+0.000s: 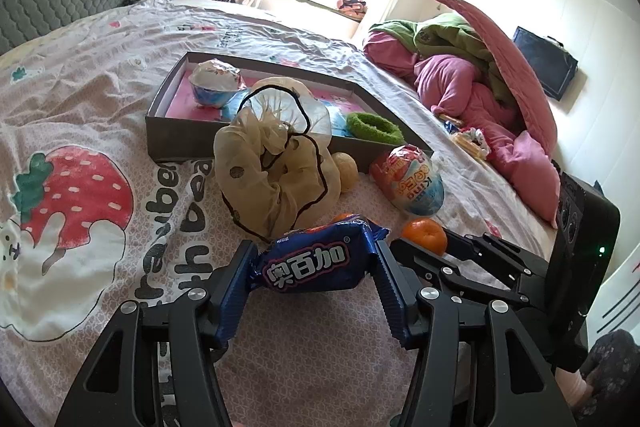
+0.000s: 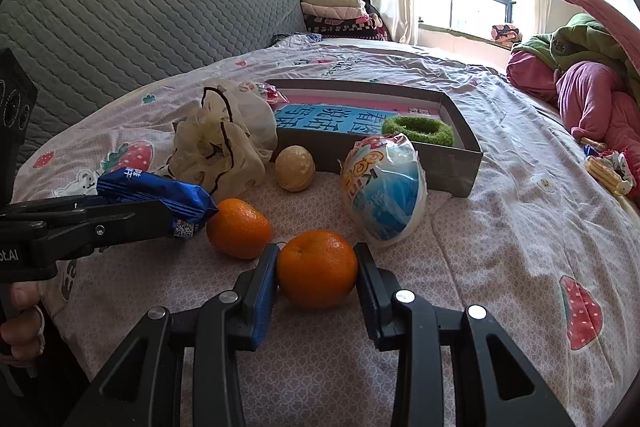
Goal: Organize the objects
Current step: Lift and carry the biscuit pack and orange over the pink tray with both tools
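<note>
The left gripper is clamped on a blue snack packet, which spans the gap between its two fingers with the crimped ends of the wrapper sticking out past each pad. Just ahead of it on the bedspread sits a cream scrunchie, and beyond that the grey shallow box, holding a green ring near its right end and a foil-wrapped egg at its far left. The scrunchie hides much of the box's inside, so what lies on the pink floor there cannot be made out. To the right of the box's near wall a larger wrapped toy egg lies on the bed, with a pale round ball partly behind the scrunchie. The right gripper has its fingers set against both sides of an orange that rests on the bedspread directly between them; whether the pads press firmly cannot be told. A second orange lies just ahead and to its left, close to the tip of the packet. The hand holding the left gripper is cut off at the frame edge.
</note>
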